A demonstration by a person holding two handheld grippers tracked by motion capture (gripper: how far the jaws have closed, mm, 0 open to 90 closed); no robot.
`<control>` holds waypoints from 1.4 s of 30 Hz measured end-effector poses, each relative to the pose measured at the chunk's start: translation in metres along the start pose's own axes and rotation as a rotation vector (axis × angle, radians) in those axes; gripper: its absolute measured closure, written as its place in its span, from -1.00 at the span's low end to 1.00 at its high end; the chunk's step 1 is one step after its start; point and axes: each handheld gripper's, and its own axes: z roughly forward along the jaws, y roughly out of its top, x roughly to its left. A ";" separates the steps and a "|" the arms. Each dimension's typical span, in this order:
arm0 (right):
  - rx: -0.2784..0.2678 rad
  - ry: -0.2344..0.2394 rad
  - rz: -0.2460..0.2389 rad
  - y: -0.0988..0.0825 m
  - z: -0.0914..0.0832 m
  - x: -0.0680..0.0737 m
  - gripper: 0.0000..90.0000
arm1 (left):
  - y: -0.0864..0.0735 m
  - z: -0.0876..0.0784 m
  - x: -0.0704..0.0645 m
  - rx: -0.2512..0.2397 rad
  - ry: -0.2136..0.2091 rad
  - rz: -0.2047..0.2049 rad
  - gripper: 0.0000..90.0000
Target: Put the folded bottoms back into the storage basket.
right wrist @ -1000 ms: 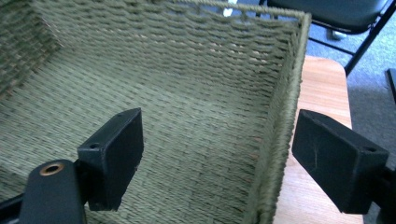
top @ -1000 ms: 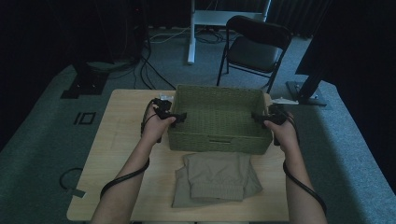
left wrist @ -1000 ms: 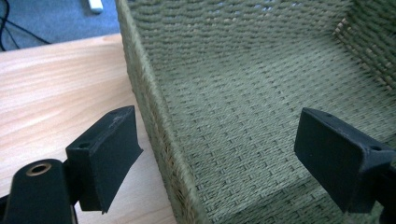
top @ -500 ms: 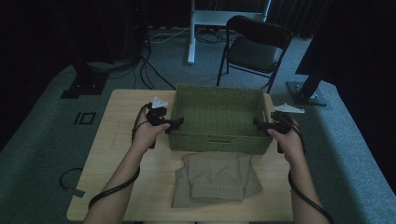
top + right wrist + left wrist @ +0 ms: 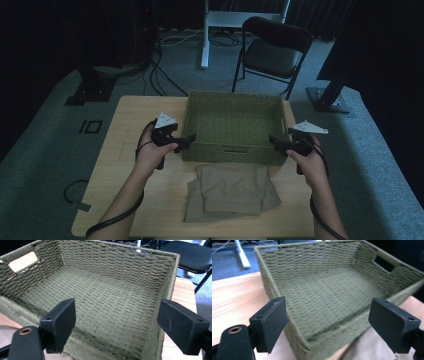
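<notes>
Broadly, I noted a pale wooden table (image 5: 125,150) carrying a rectangular basket (image 5: 232,150) of olive woven cord, ribbed in texture, with a slot handle cut in its end wall. It sat at the table's far middle, holding nothing. Just before it lay a soft, folded tan garment (image 5: 230,192). My left gripper (image 5: 189,141) hung at the basket's near left corner, my right gripper (image 5: 274,142) at the near right; both flat black jaw pairs stood wide apart.

My high view is dim and bluish, darkest from ten to two o'clock. Both gripper views are brighter; the left one's basket (image 5: 332,297) is motion-blurred.
</notes>
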 end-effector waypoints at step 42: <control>0.134 0.122 -0.014 -0.101 -0.006 0.058 -0.66 | -0.104 0.010 -0.069 0.151 -0.187 -0.002 -0.64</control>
